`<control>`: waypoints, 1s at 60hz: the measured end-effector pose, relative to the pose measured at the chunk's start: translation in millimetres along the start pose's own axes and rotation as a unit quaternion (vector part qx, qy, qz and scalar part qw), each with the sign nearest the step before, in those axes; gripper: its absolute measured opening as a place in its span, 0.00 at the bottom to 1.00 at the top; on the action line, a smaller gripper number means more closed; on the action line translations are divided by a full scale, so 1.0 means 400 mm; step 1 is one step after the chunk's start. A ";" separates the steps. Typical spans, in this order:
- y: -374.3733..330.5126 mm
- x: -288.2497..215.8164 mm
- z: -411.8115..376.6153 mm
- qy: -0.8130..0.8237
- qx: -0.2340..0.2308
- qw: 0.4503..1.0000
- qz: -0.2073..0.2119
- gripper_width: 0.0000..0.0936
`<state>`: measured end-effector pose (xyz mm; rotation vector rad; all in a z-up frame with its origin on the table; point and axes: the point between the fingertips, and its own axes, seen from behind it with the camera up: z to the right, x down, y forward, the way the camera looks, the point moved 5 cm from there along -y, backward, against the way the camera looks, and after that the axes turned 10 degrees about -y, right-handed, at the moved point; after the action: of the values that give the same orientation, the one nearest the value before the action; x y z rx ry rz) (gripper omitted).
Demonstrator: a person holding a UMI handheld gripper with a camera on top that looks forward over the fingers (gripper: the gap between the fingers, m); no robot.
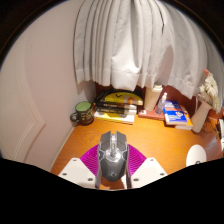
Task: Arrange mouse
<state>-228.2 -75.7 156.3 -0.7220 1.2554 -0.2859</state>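
A grey and black computer mouse [112, 157] sits between my fingers, its nose pointing away from me, above the wooden desk [150, 140]. Both magenta pads [91, 157] press against its sides, so my gripper [112, 168] is shut on the mouse. The rear of the mouse is hidden at the bottom between the white fingers.
At the back of the desk stand a green mug [82, 112], a stack of books with a yellow and black cover [118, 102], blue books [177, 116] and a white figure [207, 92]. White curtains [135, 45] hang behind. A white object [196, 155] lies to the right.
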 end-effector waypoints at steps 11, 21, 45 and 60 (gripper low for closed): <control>-0.220 -0.096 0.422 -0.018 0.056 0.996 0.068 0.37; -0.326 -0.036 0.823 -0.007 0.118 0.989 0.088 0.37; -0.084 0.451 1.114 0.057 0.105 0.991 -0.066 0.37; 0.012 0.581 1.057 0.087 0.067 0.989 -0.102 0.38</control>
<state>237.4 -61.7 30.8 -0.7222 1.3140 -0.6071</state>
